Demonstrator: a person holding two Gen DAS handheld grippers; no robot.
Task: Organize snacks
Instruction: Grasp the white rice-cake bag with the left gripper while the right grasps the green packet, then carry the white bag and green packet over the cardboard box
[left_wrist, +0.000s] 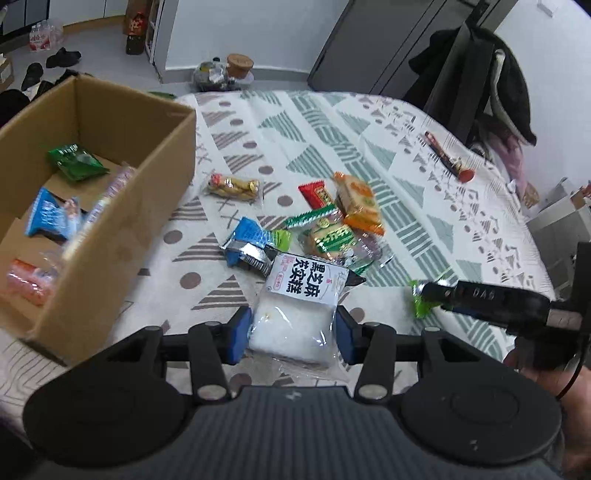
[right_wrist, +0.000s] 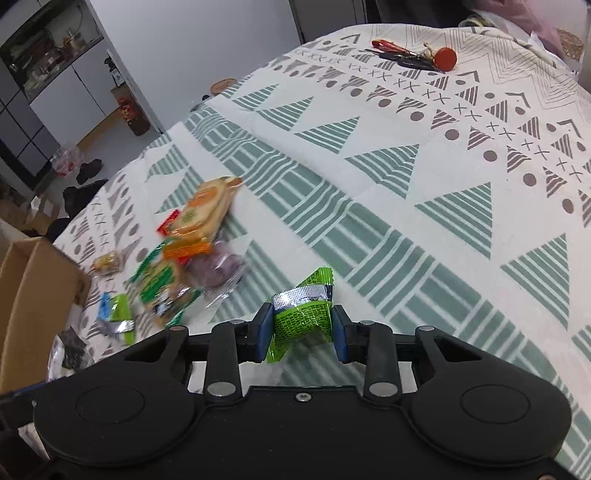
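Snacks are gripped on both sides: the left gripper (left_wrist: 291, 328) has its jaws clenched on a white plastic-wrapped cake packet with black lettering (left_wrist: 299, 314), long axis running forward along the fingers, while the right gripper (right_wrist: 303, 326) pinches a crinkled green foil sachet (right_wrist: 303, 308). The open brown cardboard box (left_wrist: 122, 221) lies to the left — nearer the left hand's load — and loose packets remain on the patterned bedspread (left_wrist: 332, 122).

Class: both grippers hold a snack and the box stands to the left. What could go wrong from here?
1. The left gripper pinches the white packet by its soft end; it may sag and slip out.
2. The right gripper holds the green packet by crinkled foil, a weak hold.
3. The cardboard box has tall walls; a low carry could strike them.
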